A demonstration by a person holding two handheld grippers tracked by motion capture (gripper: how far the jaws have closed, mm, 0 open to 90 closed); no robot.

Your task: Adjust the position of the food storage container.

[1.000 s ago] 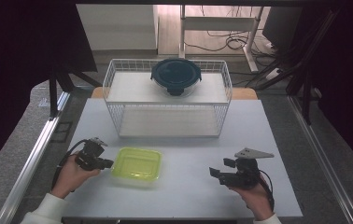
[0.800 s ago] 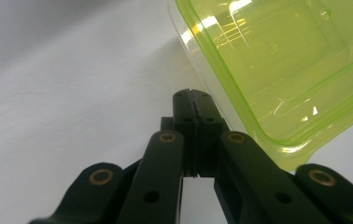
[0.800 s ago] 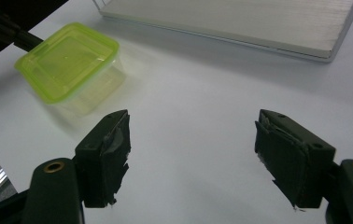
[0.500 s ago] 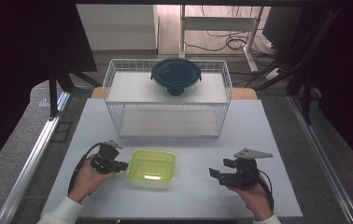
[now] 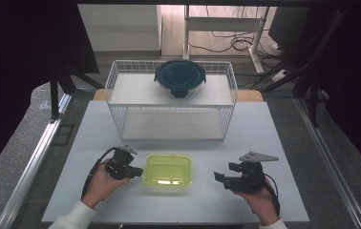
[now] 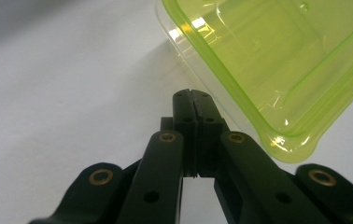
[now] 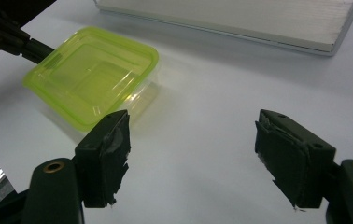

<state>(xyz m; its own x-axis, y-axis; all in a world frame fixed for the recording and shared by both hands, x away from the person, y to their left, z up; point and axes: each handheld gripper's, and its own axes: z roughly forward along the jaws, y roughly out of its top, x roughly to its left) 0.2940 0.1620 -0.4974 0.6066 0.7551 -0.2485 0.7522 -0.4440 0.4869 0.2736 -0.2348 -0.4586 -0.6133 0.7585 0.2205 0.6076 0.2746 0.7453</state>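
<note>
White table (image 5: 274, 143); wire basket (image 5: 121, 95) at the far edge, dark round lidded container (image 5: 180, 78) on its upper shelf. Yellow-green container (image 5: 167, 170) sits near the front, between both hands. Left gripper (image 5: 133, 171) pressed closed, empty, tips against its left rim. Right gripper (image 5: 219, 177) gapes wide, empty, apart. No legible labels.

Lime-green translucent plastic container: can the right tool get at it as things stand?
Probably yes. The right tool has its jaws open, pointing toward the lime-green translucent plastic container, with only bare white table between them. The shut left tool sits at the far side.
</note>
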